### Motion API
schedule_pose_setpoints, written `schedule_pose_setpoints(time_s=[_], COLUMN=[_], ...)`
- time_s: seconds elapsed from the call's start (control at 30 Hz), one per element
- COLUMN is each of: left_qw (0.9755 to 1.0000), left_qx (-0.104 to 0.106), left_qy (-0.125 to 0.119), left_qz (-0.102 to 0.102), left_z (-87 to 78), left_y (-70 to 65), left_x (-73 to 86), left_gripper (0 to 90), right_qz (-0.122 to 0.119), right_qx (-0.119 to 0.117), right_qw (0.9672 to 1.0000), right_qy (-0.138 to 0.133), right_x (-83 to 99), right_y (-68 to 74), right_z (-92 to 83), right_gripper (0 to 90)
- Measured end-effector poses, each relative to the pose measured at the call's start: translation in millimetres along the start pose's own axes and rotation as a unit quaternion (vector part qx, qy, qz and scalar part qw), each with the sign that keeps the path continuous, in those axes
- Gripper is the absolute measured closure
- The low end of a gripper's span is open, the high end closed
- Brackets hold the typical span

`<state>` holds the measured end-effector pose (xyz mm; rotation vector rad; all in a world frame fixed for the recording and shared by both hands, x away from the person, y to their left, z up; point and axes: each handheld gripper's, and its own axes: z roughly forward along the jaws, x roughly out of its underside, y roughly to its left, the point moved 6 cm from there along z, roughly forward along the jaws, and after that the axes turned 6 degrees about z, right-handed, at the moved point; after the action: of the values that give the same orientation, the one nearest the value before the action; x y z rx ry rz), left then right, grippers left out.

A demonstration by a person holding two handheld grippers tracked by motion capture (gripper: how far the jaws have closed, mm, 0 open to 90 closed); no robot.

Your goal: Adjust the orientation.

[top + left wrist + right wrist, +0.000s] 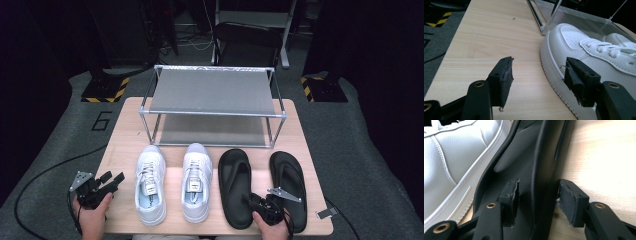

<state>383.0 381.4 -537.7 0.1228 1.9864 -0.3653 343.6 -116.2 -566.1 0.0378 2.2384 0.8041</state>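
Observation:
A pair of white sneakers, left (151, 185) and right (196, 182), and two black sandals, left (235, 180) and right (289, 185), lie in a row on the wooden table (125, 130). At the table's left edge my left gripper (114, 177) stands open just above the wood, empty; the left sneaker (579, 47) is beside its right jaw (539, 72). My right gripper (252, 199) is at the heel of the left sandal (524, 157). Its jaws (539, 195) straddle that sandal's raised right rim, one over the footbed, one outside, and a gap remains on the footbed side. The right sneaker (454, 157) lies just left of it.
A two-shelf metal shoe rack (212, 92) with grey fabric shelves stands at the back of the table. A small metal tab (325, 214) lies at the near right corner. Bare wood lies left of the sneakers. A black chair (247, 37) stands behind the table.

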Motion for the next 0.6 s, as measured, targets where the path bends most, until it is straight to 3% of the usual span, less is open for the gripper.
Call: schedule_pose_setpoints(time_s=[0.4, 0.43, 0.6], left_qw=[1.0000, 1.0000, 1.0000], left_qx=[0.002, 0.001, 0.002], left_qy=[0.003, 0.001, 0.005], left_qz=[0.000, 0.000, -0.001], left_z=[-0.3, -0.1, -0.2], left_y=[0.4, 0.6, 0.8], left_x=[0.4, 0.2, 0.5], left_gripper=[39.5, 39.5, 39.6], right_qz=[0.008, 0.022, 0.045], right_qx=[-0.001, -0.002, -0.013], right_qw=[1.0000, 0.9998, 0.9988], right_qy=[-0.003, -0.005, -0.013], right_x=[-0.5, -0.6, -1.6], right_y=[-0.6, 0.5, -1.8], right_z=[-0.5, -0.7, -1.4], right_gripper=[55.0, 56.3, 62.0])
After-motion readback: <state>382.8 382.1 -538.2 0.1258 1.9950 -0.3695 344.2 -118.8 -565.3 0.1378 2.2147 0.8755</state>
